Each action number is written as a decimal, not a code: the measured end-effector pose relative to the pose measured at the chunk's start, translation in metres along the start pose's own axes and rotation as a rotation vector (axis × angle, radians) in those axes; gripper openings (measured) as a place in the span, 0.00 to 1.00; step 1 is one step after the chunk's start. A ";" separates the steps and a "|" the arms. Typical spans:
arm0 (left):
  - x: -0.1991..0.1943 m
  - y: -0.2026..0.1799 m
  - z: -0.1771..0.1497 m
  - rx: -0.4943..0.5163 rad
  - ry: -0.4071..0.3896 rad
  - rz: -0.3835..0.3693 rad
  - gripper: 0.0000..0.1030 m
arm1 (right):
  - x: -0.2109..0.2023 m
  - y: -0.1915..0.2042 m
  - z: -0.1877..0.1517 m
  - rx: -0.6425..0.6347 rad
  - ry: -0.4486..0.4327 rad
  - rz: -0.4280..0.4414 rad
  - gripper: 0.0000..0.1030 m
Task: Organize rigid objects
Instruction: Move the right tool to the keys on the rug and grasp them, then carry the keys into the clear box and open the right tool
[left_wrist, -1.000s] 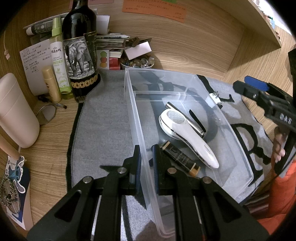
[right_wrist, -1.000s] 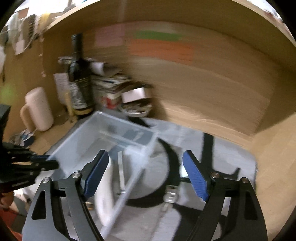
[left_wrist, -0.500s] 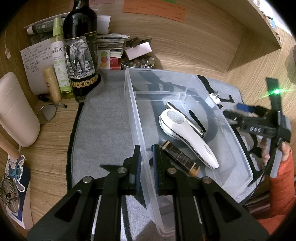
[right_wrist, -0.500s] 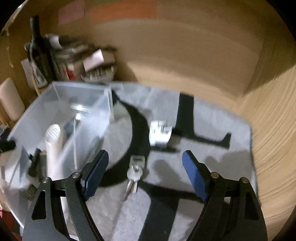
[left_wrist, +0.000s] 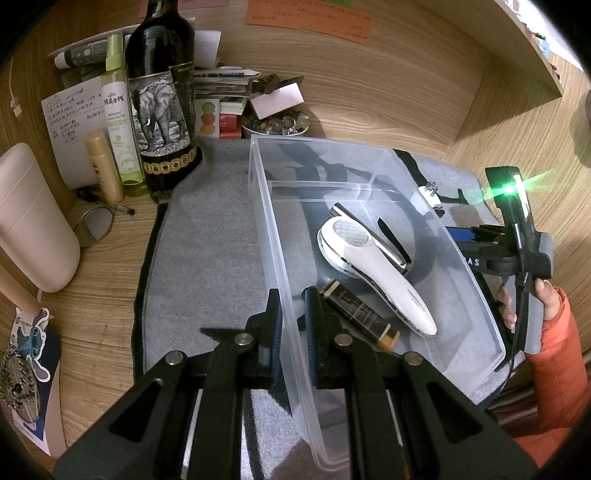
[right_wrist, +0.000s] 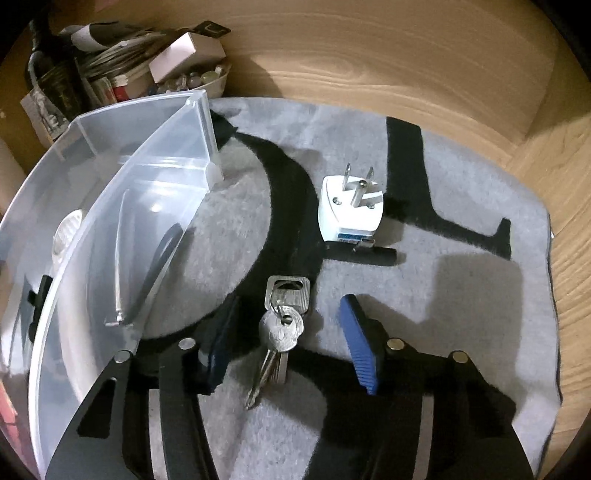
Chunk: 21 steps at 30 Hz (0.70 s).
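Observation:
A clear plastic bin (left_wrist: 476, 291) stands on a grey mat (left_wrist: 207, 258). In it lie a white handheld device (left_wrist: 373, 269), a dark tube (left_wrist: 360, 317) and a metal clip. My left gripper (left_wrist: 291, 314) is shut on the bin's left wall. My right gripper (right_wrist: 291, 339) is open, low over the mat, with a bunch of keys (right_wrist: 282, 321) lying between its fingers. A white plug adapter (right_wrist: 351, 210) lies just beyond the keys. The bin's wall (right_wrist: 92, 258) is to the left in the right wrist view. The right gripper (left_wrist: 480, 236) also shows beyond the bin's right wall.
A wine bottle (left_wrist: 162, 99), a spray bottle (left_wrist: 118, 118), a small tube (left_wrist: 103, 166), papers and a bowl of trinkets (left_wrist: 277, 123) crowd the back left. A cream mug (left_wrist: 33, 221) stands at the left. Wooden walls close the back and right.
My right gripper has swung down and to the right of the bin, and now sits low over the keys. My left gripper has stayed shut on the bin wall.

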<state>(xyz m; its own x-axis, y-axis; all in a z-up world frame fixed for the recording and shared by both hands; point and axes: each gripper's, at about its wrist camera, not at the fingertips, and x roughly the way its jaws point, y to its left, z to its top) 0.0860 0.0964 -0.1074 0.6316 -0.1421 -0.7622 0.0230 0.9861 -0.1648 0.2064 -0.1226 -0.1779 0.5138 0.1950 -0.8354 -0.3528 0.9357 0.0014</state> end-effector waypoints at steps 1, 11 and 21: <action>0.000 0.000 0.000 0.000 0.000 0.000 0.10 | 0.000 -0.001 0.001 0.008 0.000 -0.001 0.40; 0.000 0.000 0.000 0.000 0.001 0.000 0.10 | -0.009 0.002 -0.001 0.031 -0.031 0.019 0.22; 0.000 -0.001 -0.001 0.002 0.001 0.003 0.10 | -0.056 0.005 -0.005 0.039 -0.164 0.039 0.21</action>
<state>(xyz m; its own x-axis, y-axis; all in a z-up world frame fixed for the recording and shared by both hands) 0.0854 0.0957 -0.1076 0.6308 -0.1391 -0.7633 0.0222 0.9866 -0.1615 0.1716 -0.1301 -0.1336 0.6219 0.2739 -0.7337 -0.3458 0.9366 0.0566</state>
